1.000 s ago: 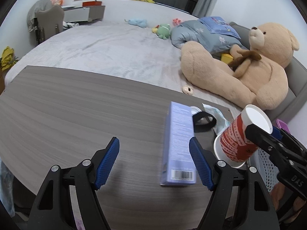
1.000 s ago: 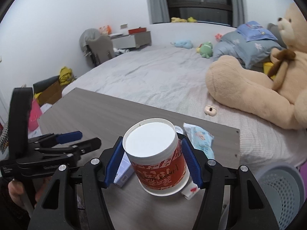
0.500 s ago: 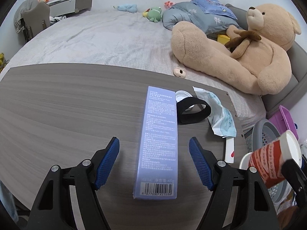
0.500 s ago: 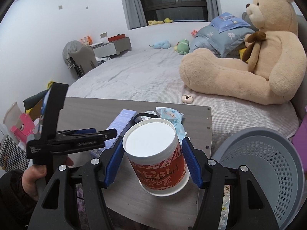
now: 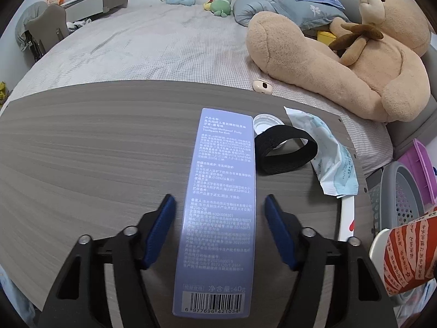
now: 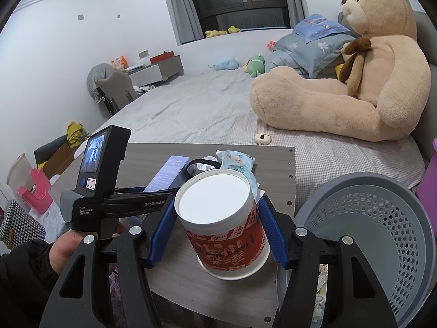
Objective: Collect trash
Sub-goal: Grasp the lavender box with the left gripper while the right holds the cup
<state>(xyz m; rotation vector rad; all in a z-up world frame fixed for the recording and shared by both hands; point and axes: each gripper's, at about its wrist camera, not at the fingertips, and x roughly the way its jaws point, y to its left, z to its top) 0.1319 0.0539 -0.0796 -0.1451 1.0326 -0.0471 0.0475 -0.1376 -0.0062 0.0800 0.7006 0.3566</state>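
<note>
A long pale purple toothpaste box point(image 5: 218, 210) lies on the grey wood table point(image 5: 95, 150). My left gripper point(image 5: 218, 205) is open and straddles the box, its blue pads apart from both sides. My right gripper point(image 6: 215, 218) is shut on a red and white paper cup point(image 6: 224, 227), held sideways over the table's right edge next to a grey perforated waste basket point(image 6: 382, 232). The cup also shows in the left wrist view point(image 5: 407, 257). A light blue wrapper point(image 5: 325, 153), a black band point(image 5: 286, 150) and a small clear lid point(image 5: 266, 123) lie beyond the box.
A bed with a big teddy bear point(image 5: 341, 49) and soft toys lies behind the table. A small beige case point(image 5: 262, 86) rests on the bed near the table edge. A white strip point(image 5: 347, 216) lies at the table's right edge. A purple bin point(image 5: 420, 169) stands beside the basket.
My left gripper has moved right and forward until its fingers straddle the toothpaste box. My right gripper has carried the cup off to the right, beside the basket.
</note>
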